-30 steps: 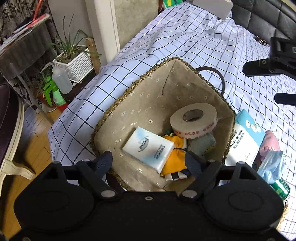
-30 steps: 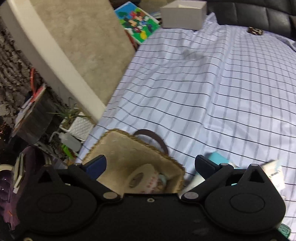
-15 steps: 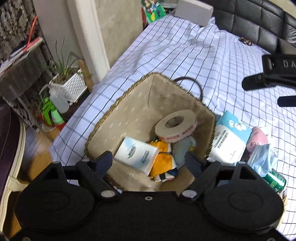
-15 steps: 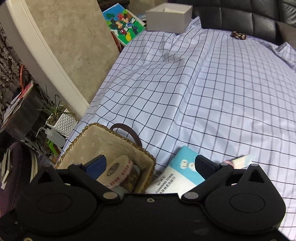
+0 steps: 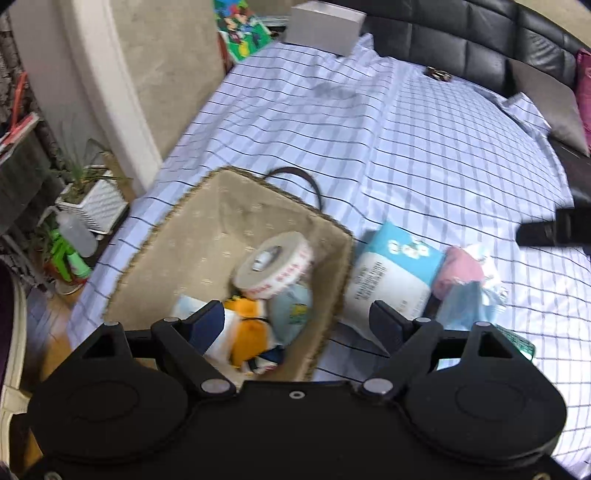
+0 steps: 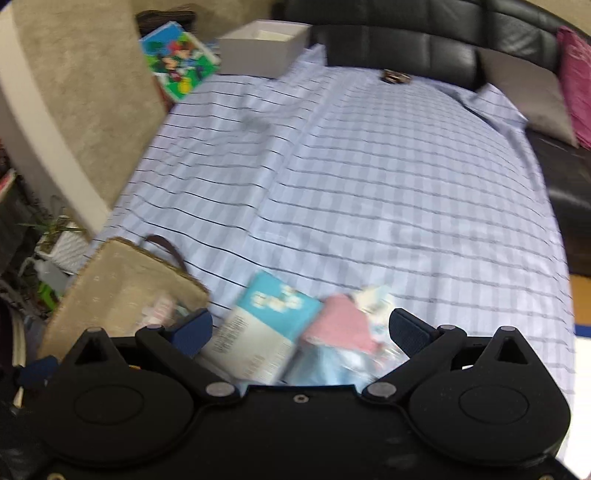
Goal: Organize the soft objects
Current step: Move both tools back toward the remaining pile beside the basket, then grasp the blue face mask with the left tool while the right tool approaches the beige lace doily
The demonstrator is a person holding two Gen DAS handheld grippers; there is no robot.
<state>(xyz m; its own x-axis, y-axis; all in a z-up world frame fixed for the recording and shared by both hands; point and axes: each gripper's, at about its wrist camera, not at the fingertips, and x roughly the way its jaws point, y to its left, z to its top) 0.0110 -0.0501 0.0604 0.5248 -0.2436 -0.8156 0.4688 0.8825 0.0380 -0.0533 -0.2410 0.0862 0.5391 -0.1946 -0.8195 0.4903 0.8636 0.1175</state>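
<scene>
A woven basket (image 5: pixel 207 236) with beige lining sits on the checked bed sheet. It holds a tape roll (image 5: pixel 275 264), an orange soft toy (image 5: pixel 247 317), a pale blue soft item (image 5: pixel 291 310) and a white tissue pack, partly hidden. Right of the basket lie a blue-and-white towel pack (image 5: pixel 391 273), a pink cloth (image 5: pixel 461 271) and a light blue cloth (image 5: pixel 469 304). My left gripper (image 5: pixel 299 323) is open and empty above the basket's near edge. My right gripper (image 6: pixel 301 330) is open and empty above the towel pack (image 6: pixel 266 325) and pink cloth (image 6: pixel 343 325); it also shows at the left wrist view's right edge (image 5: pixel 546 232).
The basket (image 6: pixel 122 284) has a brown handle (image 5: pixel 295 175) on its far side. A white box (image 5: pixel 325 26) and a colourful picture book (image 6: pixel 177 61) stand at the bed's far end by a black headboard (image 6: pixel 406 40). Potted plants and a spray bottle (image 5: pixel 74 232) stand on the floor at left.
Both grippers have pulled back and swung right. The basket has shifted left in both views and the pile of cloths beside it has come into the right wrist view.
</scene>
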